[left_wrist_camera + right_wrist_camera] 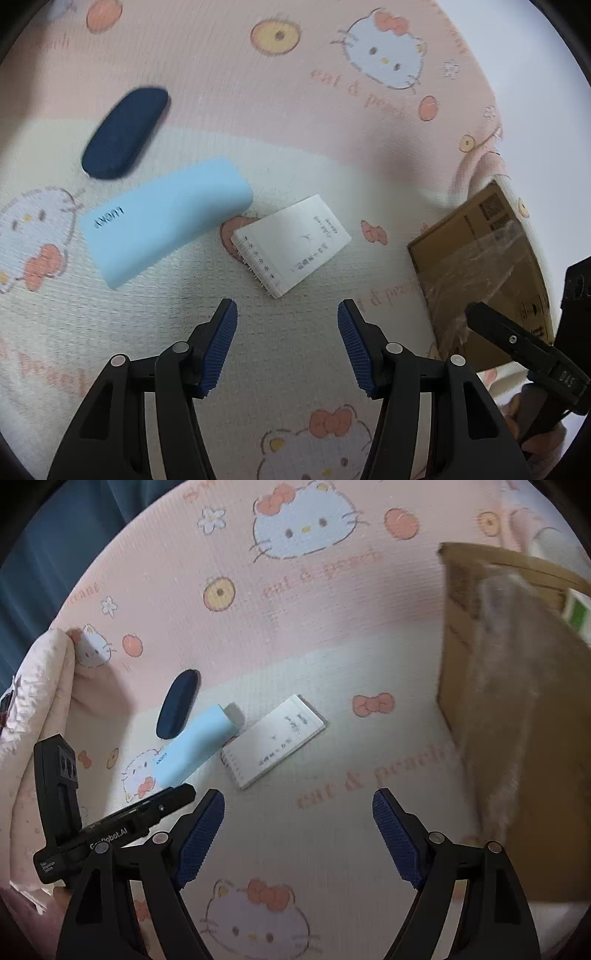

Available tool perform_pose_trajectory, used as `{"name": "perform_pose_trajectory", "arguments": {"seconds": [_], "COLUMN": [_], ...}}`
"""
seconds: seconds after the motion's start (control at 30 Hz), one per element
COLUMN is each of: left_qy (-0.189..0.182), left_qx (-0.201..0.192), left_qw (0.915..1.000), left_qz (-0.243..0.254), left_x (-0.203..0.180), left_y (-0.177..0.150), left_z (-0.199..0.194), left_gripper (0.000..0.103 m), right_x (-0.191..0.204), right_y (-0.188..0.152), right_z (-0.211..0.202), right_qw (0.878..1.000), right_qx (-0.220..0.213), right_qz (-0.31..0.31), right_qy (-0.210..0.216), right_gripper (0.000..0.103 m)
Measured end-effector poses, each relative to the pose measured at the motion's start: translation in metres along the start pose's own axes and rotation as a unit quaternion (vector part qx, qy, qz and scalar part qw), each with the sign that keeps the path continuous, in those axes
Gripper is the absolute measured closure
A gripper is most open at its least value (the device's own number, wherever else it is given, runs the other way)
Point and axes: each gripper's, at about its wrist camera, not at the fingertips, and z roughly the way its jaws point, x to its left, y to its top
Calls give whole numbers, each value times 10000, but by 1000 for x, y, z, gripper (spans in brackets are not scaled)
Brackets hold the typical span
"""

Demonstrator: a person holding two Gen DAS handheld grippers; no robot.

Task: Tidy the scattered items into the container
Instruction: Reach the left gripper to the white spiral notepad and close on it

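Note:
Three items lie on a cat-print blanket: a dark blue oval case (125,132) (177,709), a light blue box (166,219) (194,747) and a small white spiral notepad (291,245) (273,740). A cardboard box (480,273) (517,716) with clear tape stands to the right. My left gripper (287,314) hangs open just short of the notepad, nothing between its blue pads. My right gripper (298,800) is wide open and empty, nearer than the notepad and left of the cardboard box. Each view catches the other gripper at its edge.
The blanket (295,635) is bunched up in a fold at the left (40,701). Something green and white (576,613) shows inside the cardboard box. Bare blanket lies between the notepad and the cardboard box.

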Motion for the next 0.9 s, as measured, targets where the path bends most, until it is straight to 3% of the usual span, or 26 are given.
{"name": "perform_pose_trajectory", "arguments": {"seconds": [0.17, 0.27, 0.33, 0.43, 0.53, 0.6, 0.67, 0.7, 0.77, 0.9], "left_qy": [48, 338, 288, 183, 240, 316, 332, 336, 355, 391], "left_qx": [127, 55, 123, 152, 66, 105, 98, 100, 100, 173], "left_qw": [9997, 9991, 9986, 9970, 9972, 9979, 9982, 9982, 9981, 9981], "left_qz": [-198, -255, -422, -736, -703, -559, -488, -482, -501, -449], "left_x": [7, 10, 15, 24, 25, 24, 22, 21, 20, 16], "left_y": [7, 10, 13, 14, 16, 19, 21, 22, 23, 24], "left_z": [26, 41, 50, 59, 60, 63, 65, 66, 68, 72], "left_gripper": [42, 42, 43, 48, 56, 60, 60, 60, 61, 64], "right_x": [2, -3, -7, -12, -13, -13, -12, -12, -12, -10], "right_y": [15, 28, 36, 47, 52, 55, 55, 54, 52, 48], "right_z": [40, 67, 85, 107, 121, 133, 147, 154, 153, 151], "right_qw": [9993, 9991, 9990, 9989, 9984, 9978, 9971, 9967, 9964, 9962], "right_qx": [123, 193, 258, 239, 122, 96, 222, 291, 118, 210], "right_qz": [-338, -343, -277, -266, -349, -457, -577, -606, -687, -631], "right_qy": [56, 163, 218, 296, 418, 463, 444, 449, 486, 554], "right_gripper": [22, 22, 22, 22, 22, 31, 50, 55, 58, 59]}}
